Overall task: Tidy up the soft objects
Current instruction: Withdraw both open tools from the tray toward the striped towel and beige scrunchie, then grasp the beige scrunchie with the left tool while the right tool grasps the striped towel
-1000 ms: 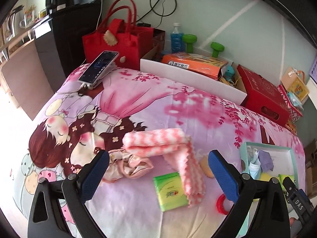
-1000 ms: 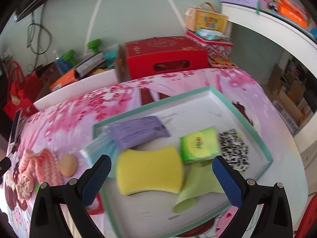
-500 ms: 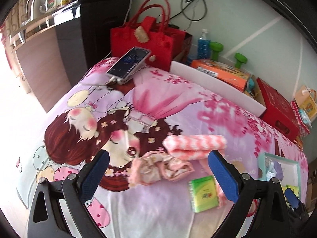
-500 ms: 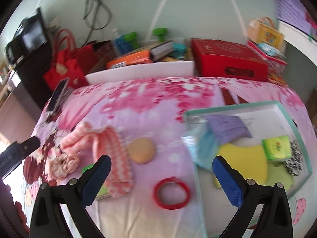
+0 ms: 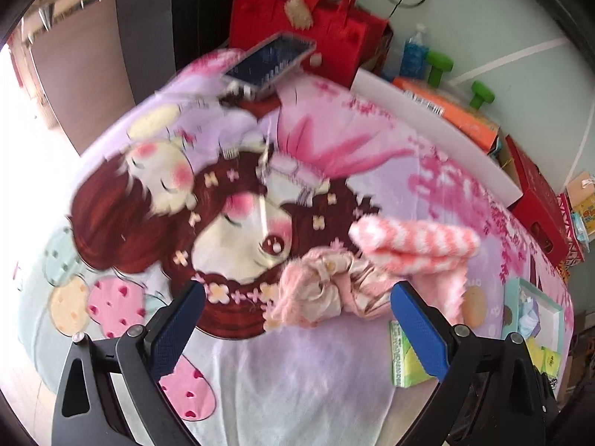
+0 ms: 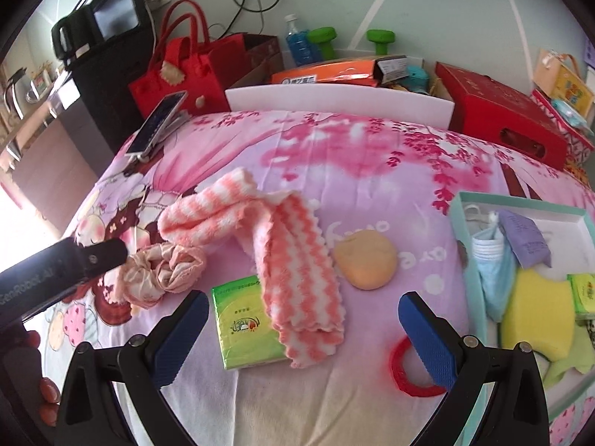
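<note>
On the cartoon-print blanket lie a pink-and-white striped towel [image 6: 290, 260], a crumpled pale pink cloth [image 6: 163, 271], a green tissue pack [image 6: 243, 325], a tan round sponge [image 6: 366, 260] and a red ring [image 6: 412, 371]. My right gripper [image 6: 303, 338] is open, its fingers either side of the towel's end and the tissue pack. My left gripper [image 5: 295, 330] is open just in front of the pink cloth [image 5: 327, 290], with the towel [image 5: 412, 245] beyond. The teal-rimmed tray [image 6: 468, 200] at right holds a yellow sponge [image 6: 535, 319], a purple pack [image 6: 524, 238], a blue mask and another green pack.
A phone [image 6: 156, 124] lies at the blanket's far left corner. Behind the bed stand a red bag [image 6: 178, 74], a white board [image 6: 334, 100], an orange box, green dumbbells and a red box [image 6: 502, 111]. A hand [image 6: 41, 383] holds the left gripper's body [image 6: 55, 278].
My right gripper swung left from the tray to the towel and tissue pack. My left gripper also swung left, so the pink cloth now lies between its fingers. Both stayed open.
</note>
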The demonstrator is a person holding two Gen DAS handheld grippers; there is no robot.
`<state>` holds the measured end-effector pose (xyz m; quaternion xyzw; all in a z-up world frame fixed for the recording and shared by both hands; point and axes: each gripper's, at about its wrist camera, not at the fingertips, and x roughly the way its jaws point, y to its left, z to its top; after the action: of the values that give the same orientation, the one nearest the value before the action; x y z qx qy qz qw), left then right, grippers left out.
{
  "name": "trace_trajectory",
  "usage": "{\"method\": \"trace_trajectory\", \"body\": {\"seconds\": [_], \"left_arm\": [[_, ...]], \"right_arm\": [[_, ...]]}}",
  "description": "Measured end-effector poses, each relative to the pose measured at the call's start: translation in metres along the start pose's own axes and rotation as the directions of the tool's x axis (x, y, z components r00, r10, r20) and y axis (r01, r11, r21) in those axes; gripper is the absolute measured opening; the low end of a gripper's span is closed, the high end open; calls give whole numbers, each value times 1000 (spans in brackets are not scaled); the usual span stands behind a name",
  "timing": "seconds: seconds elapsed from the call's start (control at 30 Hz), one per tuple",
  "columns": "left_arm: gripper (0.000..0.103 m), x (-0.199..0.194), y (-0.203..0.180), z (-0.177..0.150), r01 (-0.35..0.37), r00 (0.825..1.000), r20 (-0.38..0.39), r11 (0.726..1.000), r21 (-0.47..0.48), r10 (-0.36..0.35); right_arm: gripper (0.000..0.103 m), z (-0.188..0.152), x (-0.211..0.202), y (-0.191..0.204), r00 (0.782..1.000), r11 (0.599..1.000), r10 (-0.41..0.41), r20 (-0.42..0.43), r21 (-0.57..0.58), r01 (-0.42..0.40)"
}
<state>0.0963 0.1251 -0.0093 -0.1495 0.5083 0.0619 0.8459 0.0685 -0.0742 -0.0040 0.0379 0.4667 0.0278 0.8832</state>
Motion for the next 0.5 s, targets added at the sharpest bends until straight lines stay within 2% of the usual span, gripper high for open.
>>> {"method": "trace_trajectory", "body": {"seconds": [0.1, 0.27, 0.5], "left_arm": [[100, 10, -1, -2, -11, 999, -32, 1000, 8, 11], [100, 18, 5, -1, -6, 998, -55, 999, -34, 4], [99, 31, 0, -1, -12, 997, -82, 1000, -7, 11]], "right_arm": [[103, 1, 6, 2, 1000, 1000, -9, 9, -18, 9], [102, 3, 16, 0, 1000, 1000, 3, 14, -18, -3], [84, 7, 26, 0, 1000, 999, 18, 16, -26, -18]]}}
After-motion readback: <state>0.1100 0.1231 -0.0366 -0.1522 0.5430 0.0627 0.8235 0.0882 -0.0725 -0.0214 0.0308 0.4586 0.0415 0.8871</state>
